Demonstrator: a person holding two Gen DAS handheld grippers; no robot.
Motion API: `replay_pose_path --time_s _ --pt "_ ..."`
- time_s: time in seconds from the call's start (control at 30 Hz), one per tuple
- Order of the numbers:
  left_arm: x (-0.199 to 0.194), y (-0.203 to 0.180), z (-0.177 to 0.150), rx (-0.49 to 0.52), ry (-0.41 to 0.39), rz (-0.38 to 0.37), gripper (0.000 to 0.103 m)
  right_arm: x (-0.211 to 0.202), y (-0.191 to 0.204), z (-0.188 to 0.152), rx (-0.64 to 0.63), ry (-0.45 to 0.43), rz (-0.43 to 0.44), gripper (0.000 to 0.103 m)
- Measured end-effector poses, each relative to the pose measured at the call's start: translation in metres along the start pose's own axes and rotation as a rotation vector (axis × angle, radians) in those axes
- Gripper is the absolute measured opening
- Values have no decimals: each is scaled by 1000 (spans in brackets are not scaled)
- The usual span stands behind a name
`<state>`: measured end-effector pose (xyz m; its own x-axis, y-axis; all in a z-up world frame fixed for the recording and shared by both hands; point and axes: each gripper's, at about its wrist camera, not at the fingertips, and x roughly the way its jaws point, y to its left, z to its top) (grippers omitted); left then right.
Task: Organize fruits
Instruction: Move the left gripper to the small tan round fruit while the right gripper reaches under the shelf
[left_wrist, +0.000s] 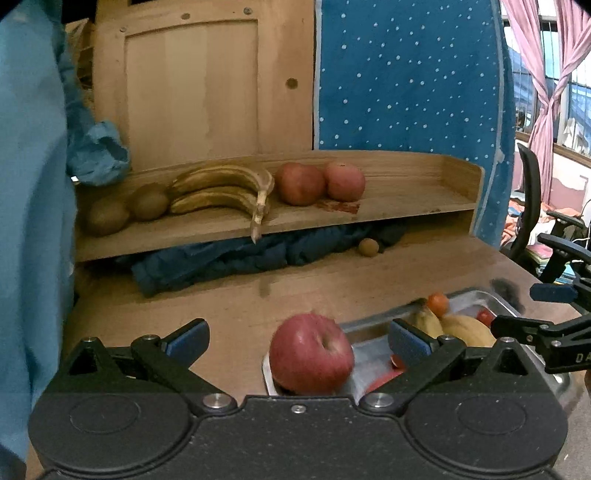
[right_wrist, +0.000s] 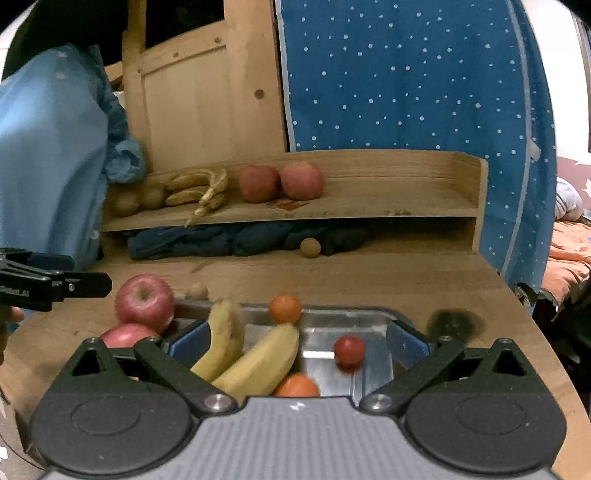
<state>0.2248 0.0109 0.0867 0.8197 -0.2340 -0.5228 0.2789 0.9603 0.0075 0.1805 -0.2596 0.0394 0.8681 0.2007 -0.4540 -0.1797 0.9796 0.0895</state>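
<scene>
We hold a hand-held gripper in each hand over a wooden surface (left_wrist: 236, 295), facing a low wooden shelf (left_wrist: 406, 199) at the back. On that shelf the fruit already sits in groups: two kiwis (left_wrist: 122, 210) at the left, a bunch of browned bananas (left_wrist: 221, 192) beside them, then two red apples (left_wrist: 317, 182) touching each other.

The left hand-held gripper (left_wrist: 297, 338) is spread wide and holds nothing. A red apple (left_wrist: 310, 354) lies straight ahead of it, between the two blue-padded fingers (left_wrist: 408, 339) but touching neither, resting at the near left corner of a metal tray (left_wrist: 495, 299). Its stem dimple faces up and slightly right. This apple is round, so no long axis matters; we only need to close on it.

The right hand-held gripper (right_wrist: 295, 341) is also wide open and empty, hovering over the tray's middle. Two yellow bananas (right_wrist: 255, 358) lie before it, their length running from near right to far left, slanting across its opening. Small oranges (right_wrist: 285, 308) and a small red fruit (right_wrist: 349, 350) sit farther in the tray; motion blur makes that red one hard to identify.

We judge the left hand nearer the apple, and the shelf's apple pair lies ahead and upward.
</scene>
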Motion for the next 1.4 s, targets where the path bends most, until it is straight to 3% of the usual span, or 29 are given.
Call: replay_pose_path --time_s 0.37,0.53,0.6,0.77,0.9,1.13,1.4 --pt "57 24 35 13 23 52 102 59 -7 36 -41 48 -9 103" --pt "79 30 44 72 47 55 102 86 -12 52 -64 69 4 103" --pt "90 31 47 111 65 15 102 98 -14 59 -74 83 15 103" --pt "114 37 50 196 144 -195 102 124 -17 69 -109 120 56 103" --pt "134 31 51 262 221 -266 102 145 -17 74 -134 161 101 103" --pt "158 29 57 310 342 -352 102 170 -17 75 -141 206 145 93" --pt "175 34 59 284 459 -381 92 193 -13 86 -167 220 149 78"
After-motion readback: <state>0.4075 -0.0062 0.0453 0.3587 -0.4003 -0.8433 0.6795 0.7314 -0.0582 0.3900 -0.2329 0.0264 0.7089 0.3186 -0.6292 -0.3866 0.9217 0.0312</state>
